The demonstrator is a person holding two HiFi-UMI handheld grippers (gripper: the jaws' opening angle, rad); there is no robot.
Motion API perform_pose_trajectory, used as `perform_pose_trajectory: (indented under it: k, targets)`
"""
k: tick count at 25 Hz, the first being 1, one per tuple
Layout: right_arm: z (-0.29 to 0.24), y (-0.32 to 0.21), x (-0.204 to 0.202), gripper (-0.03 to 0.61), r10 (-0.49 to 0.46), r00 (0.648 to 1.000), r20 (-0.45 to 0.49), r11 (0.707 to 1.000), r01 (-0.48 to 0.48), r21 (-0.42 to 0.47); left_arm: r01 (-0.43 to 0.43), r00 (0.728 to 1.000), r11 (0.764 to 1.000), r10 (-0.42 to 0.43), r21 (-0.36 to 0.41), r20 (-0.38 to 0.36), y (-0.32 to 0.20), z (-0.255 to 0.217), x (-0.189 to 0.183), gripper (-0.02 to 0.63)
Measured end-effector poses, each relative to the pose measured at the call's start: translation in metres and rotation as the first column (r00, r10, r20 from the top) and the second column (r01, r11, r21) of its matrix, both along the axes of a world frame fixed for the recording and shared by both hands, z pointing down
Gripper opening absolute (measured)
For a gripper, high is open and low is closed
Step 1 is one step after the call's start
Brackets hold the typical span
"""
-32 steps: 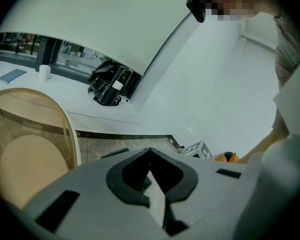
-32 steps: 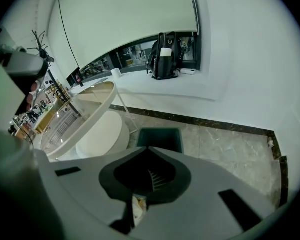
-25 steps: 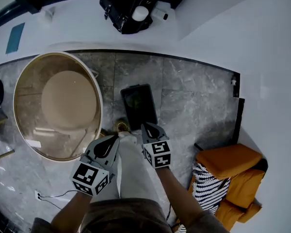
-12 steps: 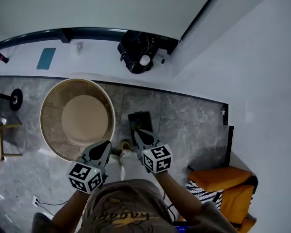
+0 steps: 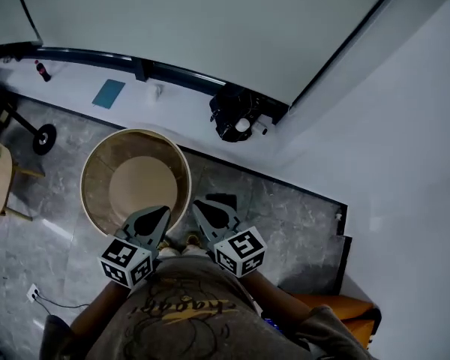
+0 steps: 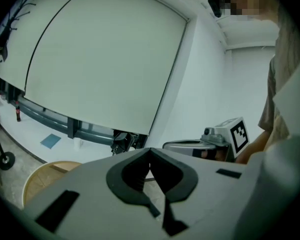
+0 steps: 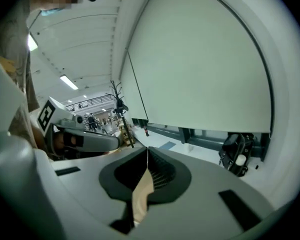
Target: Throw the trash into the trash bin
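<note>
The dark rectangular trash bin (image 5: pixel 225 199) stands on the grey floor far below, partly hidden behind my right gripper (image 5: pixel 198 204). My left gripper (image 5: pixel 162 211) hangs over the edge of the round table. Both are held side by side at waist height, pointing a little below level. The left gripper's (image 6: pixel 150 153) tips meet with nothing between them. The right gripper's (image 7: pixel 147 154) tips meet too. A tan sliver (image 7: pixel 141 194) shows in the gap behind its pads; I cannot tell whether it is a held scrap or the table beyond. A small yellowish thing (image 5: pixel 193 240) lies by the feet.
A big round wooden table (image 5: pixel 97 172) fills the floor left of the bin. A black machine (image 5: pixel 238 118) sits at the wall's base. An orange cushion (image 5: pixel 326 304) lies at the lower right. A cable (image 5: pixel 49 301) runs along the lower left floor.
Both grippers have risen from low beside the bin to waist height, and the head has risen too, so bin and table look smaller and farther. Both grippers stay shut.
</note>
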State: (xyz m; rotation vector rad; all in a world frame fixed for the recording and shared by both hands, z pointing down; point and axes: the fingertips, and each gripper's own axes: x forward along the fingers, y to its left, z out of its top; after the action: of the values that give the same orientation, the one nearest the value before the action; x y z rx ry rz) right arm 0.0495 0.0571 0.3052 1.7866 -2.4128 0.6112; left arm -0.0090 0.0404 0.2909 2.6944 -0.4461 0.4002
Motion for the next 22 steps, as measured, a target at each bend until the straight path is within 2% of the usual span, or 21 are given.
perform_pose_trajectory:
  k: [4, 9, 15, 22]
  targets:
    - [-0.031, 0.003, -0.027, 0.02, -0.071, 0.997, -0.024, 0.994, 0.073, 0.077, 0.062, 0.998, 0.996, -0.059, 0.068, -0.036, -0.005, -0.022, -0.02, 0.014]
    - [-0.053, 0.001, -0.053, 0.02, -0.121, 0.992, -0.035, 0.982, 0.125, 0.143, 0.128, 0.991, 0.987, -0.122, 0.098, -0.062, -0.014, -0.033, -0.045, 0.014]
    - [-0.054, 0.002, -0.066, 0.02, -0.14, 0.99, -0.01, 0.979, 0.14, 0.147, 0.154, 0.986, 0.979, -0.144, 0.137, -0.078, -0.018, -0.043, -0.056, 0.014]
    - [-0.052, 0.003, -0.065, 0.02, -0.122, 0.992, -0.024, 0.98, 0.124, 0.156, 0.149, 0.987, 0.979, -0.14, 0.141, -0.073, -0.017, -0.04, -0.06, 0.014]
